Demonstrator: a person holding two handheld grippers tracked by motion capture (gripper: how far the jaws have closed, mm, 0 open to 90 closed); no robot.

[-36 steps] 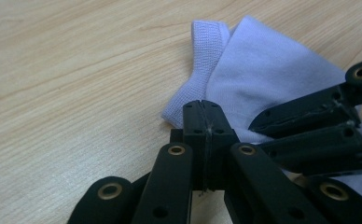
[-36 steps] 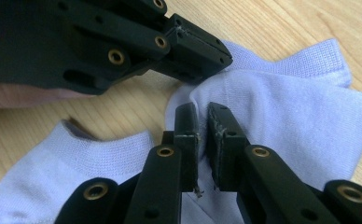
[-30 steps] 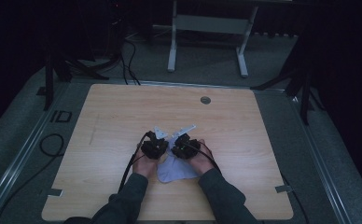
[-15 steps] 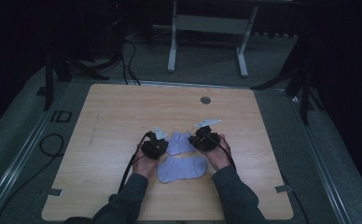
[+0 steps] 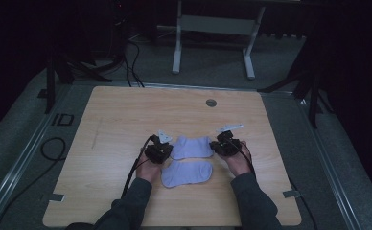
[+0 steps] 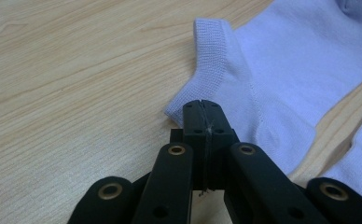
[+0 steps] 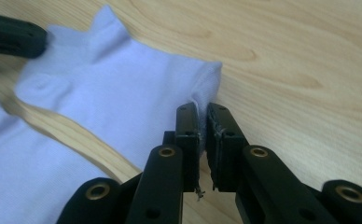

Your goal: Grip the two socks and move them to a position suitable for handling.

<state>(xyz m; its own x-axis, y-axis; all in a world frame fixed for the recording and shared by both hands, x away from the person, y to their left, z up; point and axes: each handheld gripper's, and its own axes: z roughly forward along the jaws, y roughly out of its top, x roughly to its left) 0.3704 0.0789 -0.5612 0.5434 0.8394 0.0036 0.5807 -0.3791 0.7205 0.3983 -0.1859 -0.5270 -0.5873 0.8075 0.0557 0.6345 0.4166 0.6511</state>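
Both grippers are pinching the far pale lilac knit sock (image 5: 191,146) on the light wooden table (image 5: 126,115): left gripper (image 5: 161,152) clamps the cuff corner, right gripper (image 5: 224,143) the toe edge, prob. to stretch it flat w/ the 2nd lilac sock (image 5: 187,172) just nearer.
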